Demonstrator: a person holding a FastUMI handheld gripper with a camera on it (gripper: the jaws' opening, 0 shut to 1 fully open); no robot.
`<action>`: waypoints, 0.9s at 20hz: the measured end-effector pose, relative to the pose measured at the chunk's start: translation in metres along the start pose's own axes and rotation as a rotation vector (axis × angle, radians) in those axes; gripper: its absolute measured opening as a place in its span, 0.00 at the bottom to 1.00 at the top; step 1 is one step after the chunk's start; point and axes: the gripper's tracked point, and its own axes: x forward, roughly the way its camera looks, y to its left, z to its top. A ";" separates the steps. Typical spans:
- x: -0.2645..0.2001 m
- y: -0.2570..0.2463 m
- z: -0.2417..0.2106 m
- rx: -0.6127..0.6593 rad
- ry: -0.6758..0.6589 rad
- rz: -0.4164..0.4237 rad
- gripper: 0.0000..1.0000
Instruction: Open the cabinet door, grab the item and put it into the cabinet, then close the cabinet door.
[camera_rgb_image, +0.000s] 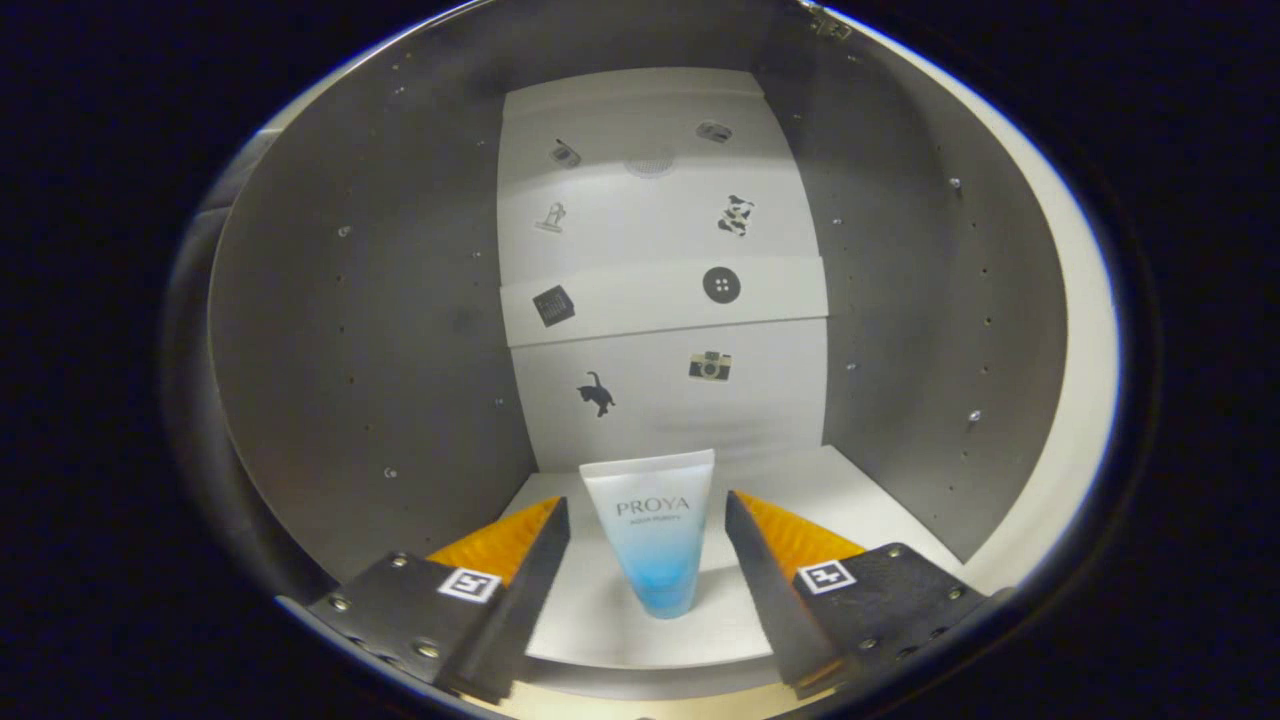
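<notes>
- So the tube stands inside the cabinet, door evidently open already.
- Gripper fingers spread, seemingly clear of the tube.
- Left: back out, close the door.

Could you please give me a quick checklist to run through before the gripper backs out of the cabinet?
1. Tube standing on the cabinet floor, narrow end down: ok.
2. Gripper open, with gaps between tube and both fingers: ok.
3. Tube steady once left alone: cannot tell; its base is narrow.
4. Tube well inside, short of the back wall: ok.
5. Side walls leave room to withdraw straight: ok.
6. Door position behind the gripper: cannot tell.
</notes>
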 end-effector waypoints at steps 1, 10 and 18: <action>-0.005 -0.001 0.002 -0.004 -0.003 -0.005 0.94; -0.093 -0.002 0.013 -0.048 -0.047 -0.038 1.00; -0.223 -0.009 -0.002 -0.087 -0.057 -0.113 1.00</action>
